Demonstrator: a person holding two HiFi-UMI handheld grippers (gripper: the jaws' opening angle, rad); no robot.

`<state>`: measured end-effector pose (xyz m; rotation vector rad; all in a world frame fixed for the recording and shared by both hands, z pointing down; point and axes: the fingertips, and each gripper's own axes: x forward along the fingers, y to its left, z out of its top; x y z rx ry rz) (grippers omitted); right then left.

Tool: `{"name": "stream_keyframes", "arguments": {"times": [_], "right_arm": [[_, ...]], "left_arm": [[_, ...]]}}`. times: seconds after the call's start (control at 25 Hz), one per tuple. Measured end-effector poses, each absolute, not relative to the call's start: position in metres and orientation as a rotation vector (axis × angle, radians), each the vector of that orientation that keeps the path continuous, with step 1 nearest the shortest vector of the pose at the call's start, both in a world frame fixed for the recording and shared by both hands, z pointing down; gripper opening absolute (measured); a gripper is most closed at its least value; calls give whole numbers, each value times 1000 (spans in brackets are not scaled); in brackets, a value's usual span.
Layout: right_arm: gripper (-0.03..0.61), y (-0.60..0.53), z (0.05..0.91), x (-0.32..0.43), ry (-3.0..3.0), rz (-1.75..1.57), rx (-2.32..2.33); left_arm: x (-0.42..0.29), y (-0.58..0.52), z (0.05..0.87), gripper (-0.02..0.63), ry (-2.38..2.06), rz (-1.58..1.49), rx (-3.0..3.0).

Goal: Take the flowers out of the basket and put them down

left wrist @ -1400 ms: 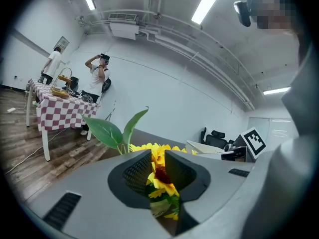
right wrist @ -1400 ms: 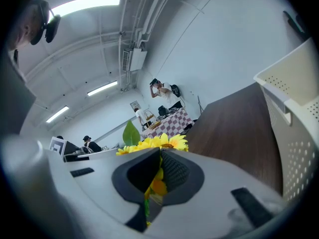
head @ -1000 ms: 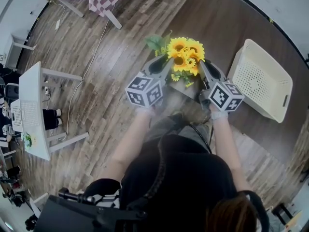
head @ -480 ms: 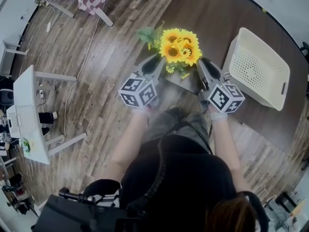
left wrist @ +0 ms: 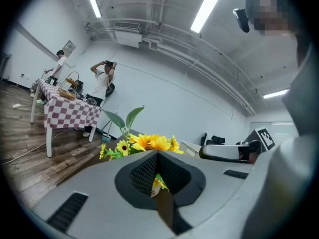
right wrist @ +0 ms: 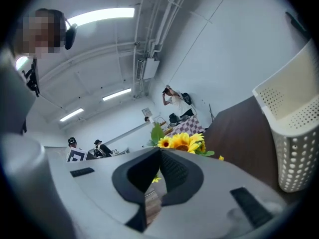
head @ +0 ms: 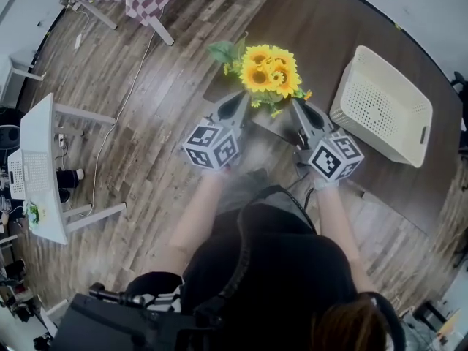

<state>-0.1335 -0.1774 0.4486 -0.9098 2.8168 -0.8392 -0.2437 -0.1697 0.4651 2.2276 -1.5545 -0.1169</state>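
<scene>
Dark round worktop is spread ahead of both tongs. White perforated basket is set on it to the right of the R tongs, apart from them. Sunflower bunch is seen outside the basket, just beyond the tips, between L tongs & R tongs, near the worktop edge. Both prs of jaws have just been closed: tips are brought together w/ nothing clamped. Petals are only glimpsed past them.
</scene>
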Motion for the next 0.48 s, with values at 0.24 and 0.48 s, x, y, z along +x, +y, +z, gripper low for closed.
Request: {"name": "stream_keyframes", "arguments": {"times": [0.24, 0.48], "right_arm": [[2, -149, 437, -146, 2829, -799, -788], [2, -113, 437, -132, 2880, -759, -798]], "left_arm": [[-233, -146, 459, 0, -1576, -79, 2275], [-215, -117, 456, 0, -1575, -82, 2289]]}}
